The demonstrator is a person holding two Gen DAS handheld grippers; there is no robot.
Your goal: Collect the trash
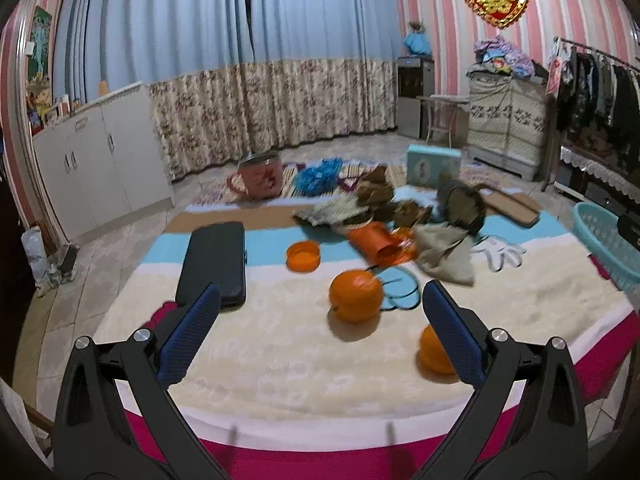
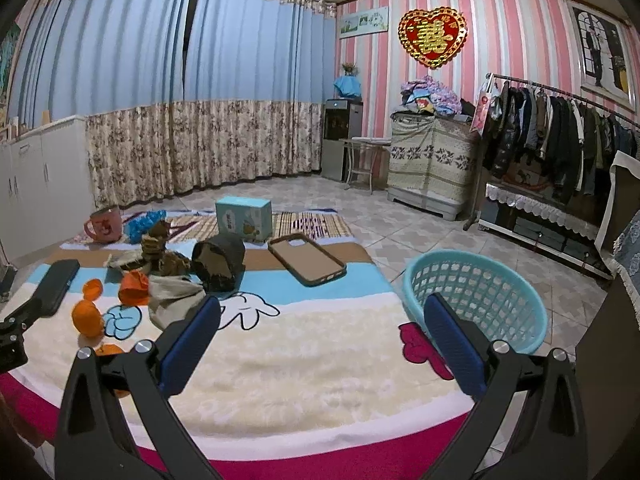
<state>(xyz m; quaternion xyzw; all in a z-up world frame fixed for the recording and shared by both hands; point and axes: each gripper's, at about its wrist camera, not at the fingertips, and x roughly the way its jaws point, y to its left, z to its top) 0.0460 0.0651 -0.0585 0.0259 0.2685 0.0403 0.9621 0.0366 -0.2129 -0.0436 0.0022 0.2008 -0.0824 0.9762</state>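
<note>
Trash lies in a loose heap mid-blanket: a crumpled orange wrapper (image 1: 382, 246), a beige crumpled bag (image 1: 444, 254) touching its right side, brown scraps (image 1: 378, 190) behind them, and a dark torn piece (image 1: 460, 204) standing at the heap's right end. An orange lid (image 1: 303, 255) sits just left of the wrapper, open side up. Nearer the edge, one whole orange (image 1: 355, 296) rests on the cream band of the blanket (image 1: 280, 360); a second orange (image 1: 434, 350) is partly hidden behind the left gripper's right finger. Left gripper (image 1: 320, 316): jaws spread wide, nothing between them, raised over the near blanket with the first orange in the gap's line of sight. A black flat case (image 1: 214, 260) lies to the left of the lid. Right gripper (image 2: 320, 330): jaws also wide apart, holding nothing, over the cream band. The light-blue mesh basket (image 2: 480, 292) stands on the tiled floor at the blanket's right edge, just beyond the right finger; contents cannot be made out. A phone case (image 2: 306, 258) lies inner side up on the blue and brown stripes, right of the heap. Further back: a teal box (image 2: 244, 218) upright on a woven mat, a pink mug (image 2: 105, 224) at far left, blue shredded material (image 2: 144, 220) beside it
</note>
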